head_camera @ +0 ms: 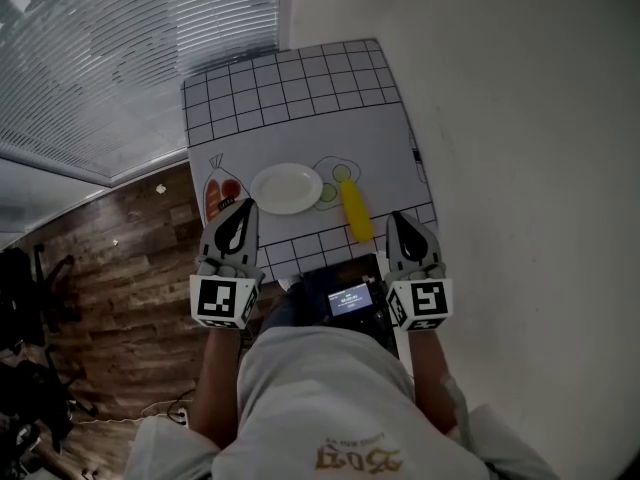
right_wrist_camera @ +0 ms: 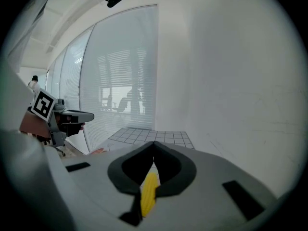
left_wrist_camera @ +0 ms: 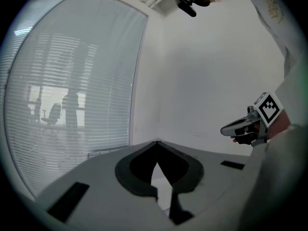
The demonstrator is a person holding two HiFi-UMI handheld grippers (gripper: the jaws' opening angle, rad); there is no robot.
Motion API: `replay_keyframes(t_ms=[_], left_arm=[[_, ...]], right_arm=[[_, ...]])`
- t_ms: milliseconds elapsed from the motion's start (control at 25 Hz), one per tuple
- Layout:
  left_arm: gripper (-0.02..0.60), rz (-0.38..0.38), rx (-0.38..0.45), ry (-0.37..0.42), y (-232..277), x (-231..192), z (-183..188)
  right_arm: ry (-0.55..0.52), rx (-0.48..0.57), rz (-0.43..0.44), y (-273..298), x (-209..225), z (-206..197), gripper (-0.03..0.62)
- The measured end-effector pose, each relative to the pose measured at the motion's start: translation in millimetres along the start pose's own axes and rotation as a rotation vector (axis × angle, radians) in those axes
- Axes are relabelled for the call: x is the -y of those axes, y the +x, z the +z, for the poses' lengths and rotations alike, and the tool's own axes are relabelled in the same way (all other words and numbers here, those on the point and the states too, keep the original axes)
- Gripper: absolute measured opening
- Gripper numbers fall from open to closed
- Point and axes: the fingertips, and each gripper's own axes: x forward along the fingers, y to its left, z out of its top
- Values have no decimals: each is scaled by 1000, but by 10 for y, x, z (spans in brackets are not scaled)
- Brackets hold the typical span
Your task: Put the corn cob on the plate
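Observation:
The yellow corn cob (head_camera: 355,211) lies on the printed table mat (head_camera: 300,118), just right of the empty white plate (head_camera: 286,187). My right gripper (head_camera: 397,218) hovers at the table's near edge, shut and empty, its tip just right of the cob's near end. In the right gripper view the corn cob (right_wrist_camera: 148,194) shows through the gap below the closed jaws (right_wrist_camera: 154,144). My left gripper (head_camera: 246,205) is shut and empty too, with its tip near the plate's left rim. In the left gripper view the closed jaws (left_wrist_camera: 156,143) face a white wall.
Food pictures are printed on the mat: red items (head_camera: 222,196) left of the plate, an egg and slices (head_camera: 335,174) to its right. A black device with a lit screen (head_camera: 351,299) sits at the near edge. White wall on the right, wooden floor (head_camera: 110,268) on the left.

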Motion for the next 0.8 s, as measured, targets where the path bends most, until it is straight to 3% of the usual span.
replay_keyframes(t_ms=[240,520,800], left_arm=[[8,-76,-49,45,209,130,-55],[9,-279,-151,234,503,593,-235],[9,-435,-160,263,850,1056,-267]], right_arm=[[0,-16,2,57,46,-81,8],[34,-95,-22,14,110,-388,8],[80,-160,-50,-63,305,-650,8]])
